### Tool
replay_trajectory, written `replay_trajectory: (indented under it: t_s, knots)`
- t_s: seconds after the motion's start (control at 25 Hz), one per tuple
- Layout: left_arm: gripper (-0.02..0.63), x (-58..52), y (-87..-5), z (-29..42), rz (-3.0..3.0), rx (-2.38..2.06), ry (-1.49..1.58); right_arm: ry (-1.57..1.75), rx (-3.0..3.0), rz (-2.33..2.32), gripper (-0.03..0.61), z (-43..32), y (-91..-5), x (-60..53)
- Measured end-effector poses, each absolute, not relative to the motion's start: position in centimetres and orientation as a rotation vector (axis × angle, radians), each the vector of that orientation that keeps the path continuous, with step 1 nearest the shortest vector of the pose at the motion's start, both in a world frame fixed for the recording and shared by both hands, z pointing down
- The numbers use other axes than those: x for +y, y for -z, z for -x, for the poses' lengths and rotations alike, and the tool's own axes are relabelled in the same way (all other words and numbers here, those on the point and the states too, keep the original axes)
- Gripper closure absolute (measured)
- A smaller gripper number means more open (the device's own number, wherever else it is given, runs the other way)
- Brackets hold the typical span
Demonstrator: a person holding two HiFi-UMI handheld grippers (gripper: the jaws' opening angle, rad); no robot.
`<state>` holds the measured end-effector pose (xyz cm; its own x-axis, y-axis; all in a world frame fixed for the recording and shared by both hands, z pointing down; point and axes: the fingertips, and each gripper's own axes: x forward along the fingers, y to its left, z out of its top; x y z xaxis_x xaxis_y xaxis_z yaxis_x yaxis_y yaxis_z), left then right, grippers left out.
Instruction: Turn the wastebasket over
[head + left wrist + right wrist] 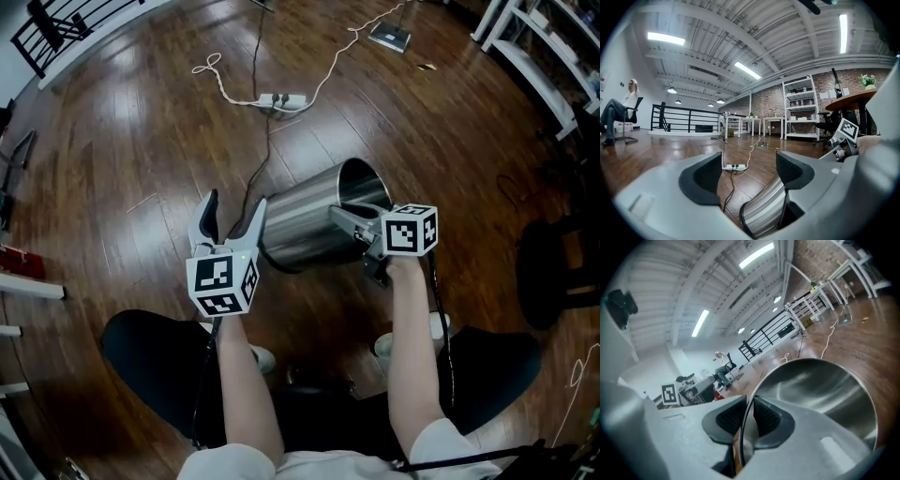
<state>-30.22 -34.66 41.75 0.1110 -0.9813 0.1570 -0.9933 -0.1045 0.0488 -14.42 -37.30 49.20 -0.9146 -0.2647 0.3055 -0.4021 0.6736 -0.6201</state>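
The dark, glossy plank floor [112, 141] lies open to the left and ahead. It is bounded by a black railing [56, 23] at the far left and a white shelf unit [548, 56] at the far right. The wastebasket [309, 220] is a smooth brushed-steel cylinder, tipped on its side in front of the person. Its round open mouth points up and to the right, and its black-ringed base is toward the left.

The right tongs [342, 216] are clamped on the thin rim of the mouth, one ribbed pad inside and one outside. The left tongs [232, 211] are spread wide and empty, just beside the base end; whether they touch it is unclear. A white power strip [279, 99] with trailing cables lies beyond, well apart from the wastebasket.
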Motion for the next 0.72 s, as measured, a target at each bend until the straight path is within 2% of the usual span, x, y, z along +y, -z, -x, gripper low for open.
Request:
replay_trajectory:
  t_s: [0.32, 0.56, 0.72]
  knots:
    - [0.224, -35.2, -43.2, 27.1, -2.277, -1.924, -0.172, -1.219, -2.714, -0.781, 0.538, 3.8, -51.2, -40.5]
    - [0.225, -36.3, -45.5, 22.0, -2.301, -1.793, -0.177, -1.187, -2.574, -0.976, 0.506, -3.4, -54.7, -40.7]
    - [0.225, -36.9, -47.5, 19.4, -2.308, -1.717, -0.195, -1.294, -2.482, -1.14, 0.489, -7.3, -57.7, -40.5]
